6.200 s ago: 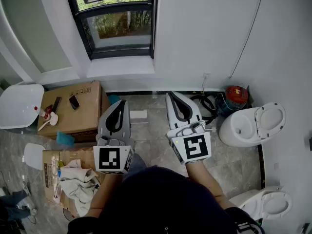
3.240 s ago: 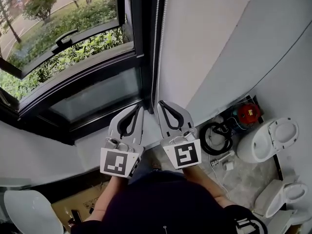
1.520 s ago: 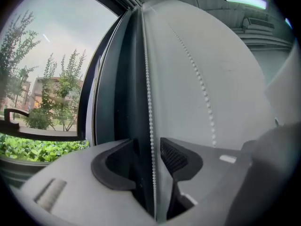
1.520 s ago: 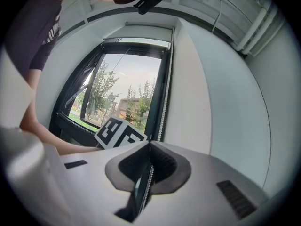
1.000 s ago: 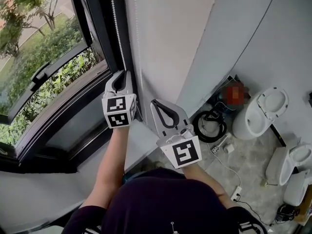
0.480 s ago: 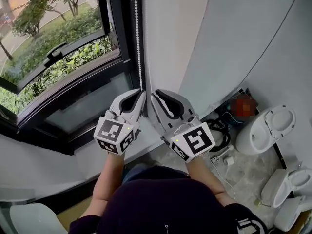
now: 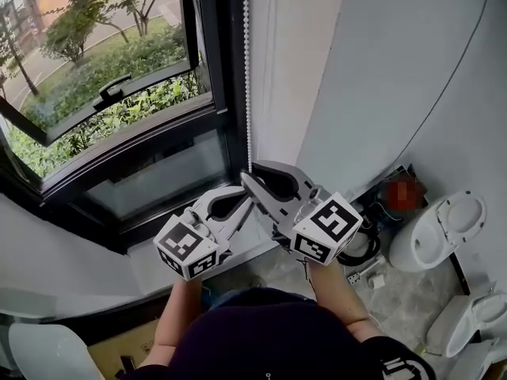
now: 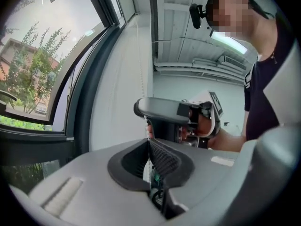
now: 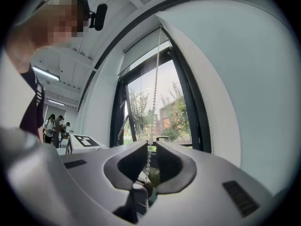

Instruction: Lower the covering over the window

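Thin white bead chain [image 7: 248,70] hangs just right of the black window frame [image 7: 226,70]. Glass is bare, so the covering is not lowered yet.

Right gripper [image 9: 151,144]: jaws pinched on the chain.

Left gripper [image 8: 148,140], just below it: jaws together, pale strand in the hollow, apparently the same chain.

Judgement: chain is light, limp and slick-beaded, taut only under pull. Grip between beads and draw steadily down along the frame; a jerk risks slipping or snapping it.
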